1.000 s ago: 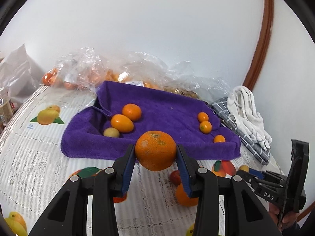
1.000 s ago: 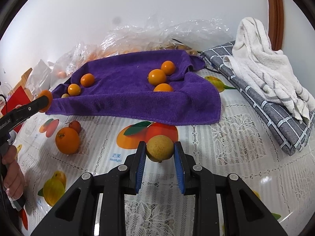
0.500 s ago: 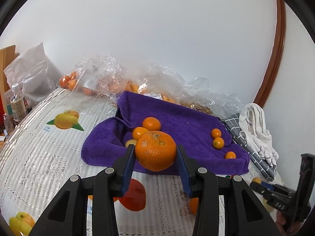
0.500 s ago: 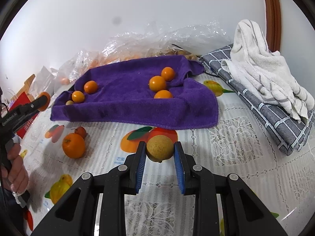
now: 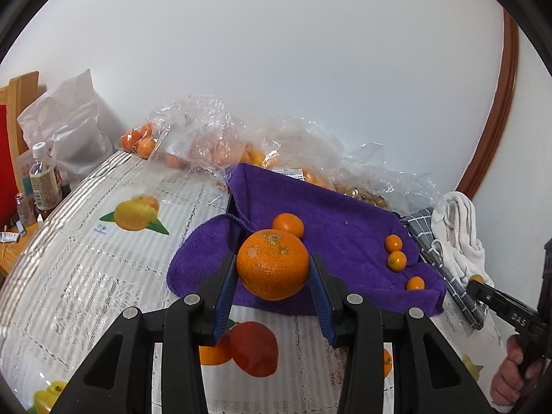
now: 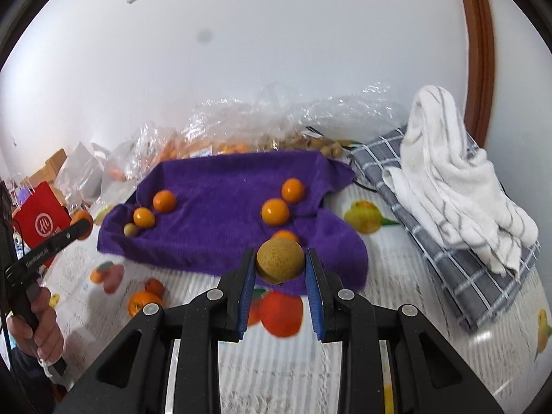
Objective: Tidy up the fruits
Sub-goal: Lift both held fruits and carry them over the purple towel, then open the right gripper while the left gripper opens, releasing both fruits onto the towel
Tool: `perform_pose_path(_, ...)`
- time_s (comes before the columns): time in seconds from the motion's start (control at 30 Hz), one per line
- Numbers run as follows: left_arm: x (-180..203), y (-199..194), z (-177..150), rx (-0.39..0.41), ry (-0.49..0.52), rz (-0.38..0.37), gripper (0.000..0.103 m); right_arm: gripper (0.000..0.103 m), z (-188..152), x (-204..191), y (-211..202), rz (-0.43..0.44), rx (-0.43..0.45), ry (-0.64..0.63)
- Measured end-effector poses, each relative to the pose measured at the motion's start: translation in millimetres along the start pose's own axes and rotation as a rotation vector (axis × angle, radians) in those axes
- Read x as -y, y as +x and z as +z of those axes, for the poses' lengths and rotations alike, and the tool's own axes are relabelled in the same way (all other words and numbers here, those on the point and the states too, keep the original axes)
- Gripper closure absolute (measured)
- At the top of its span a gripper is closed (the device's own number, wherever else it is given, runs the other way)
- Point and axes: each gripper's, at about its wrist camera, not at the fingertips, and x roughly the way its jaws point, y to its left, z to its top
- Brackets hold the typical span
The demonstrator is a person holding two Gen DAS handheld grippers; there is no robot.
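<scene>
Jaws clenched on an orange point(image 5: 272, 265) left, a tan fruit point(image 6: 280, 260) right, both round, liable to slip over the purple towel point(image 6: 220, 186).

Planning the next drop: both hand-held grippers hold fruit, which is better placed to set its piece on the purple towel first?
Probably right. The right hand-held gripper holds the brown fruit over the towel's near edge, beside three small oranges. The left hand-held gripper holds the orange short of the towel's near edge.

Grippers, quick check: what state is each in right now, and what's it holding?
Left gripper: shut on the orange.
Right gripper: shut on the small yellow-brown fruit.
</scene>
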Motion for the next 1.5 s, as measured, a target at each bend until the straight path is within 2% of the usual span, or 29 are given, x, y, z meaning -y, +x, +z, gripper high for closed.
perform_pose_path(0.2, -3.1, 6.6, 27.9, -0.031, -0.061, -0.021, 0.064, 0.075, 35.7, -7.7, 29.7, 0.023, 0.000, -0.035)
perform_pose_path(0.37, 10.0, 15.2, 48.0, -0.025, -0.005, 0.008, 0.064, 0.075, 57.1, -8.2, 54.4, 0.030, -0.013, -0.049)
perform_pose_path(0.57, 18.0, 45.8, 49.2, -0.098, 0.005, 0.008, 0.064, 0.075, 46.3, -15.0, 100.3, 0.112, -0.133, -0.057)
perform_pose_path(0.8, 32.9, 83.5, 37.8, -0.232, 0.025, -0.023, 0.064, 0.075, 35.5, -18.3, 133.3, 0.146, -0.240, -0.104)
perform_pose_path(0.97, 45.2, 104.3, 33.1, -0.281, 0.056, -0.008, 0.064, 0.075, 34.6, -11.6, 140.0, 0.117, -0.244, -0.088)
perform_pose_path(1.17, 61.8, 124.4, 31.5, -0.345, 0.117, 0.025, 0.064, 0.075, 36.0, -3.1, 143.2, 0.019, -0.227, -0.091)
perform_pose_path(1.5, 67.3, 143.6, 26.7, -0.375, 0.155, 0.061, 0.064, 0.075, 34.6, 0.8, 146.4, -0.002, -0.224, -0.072)
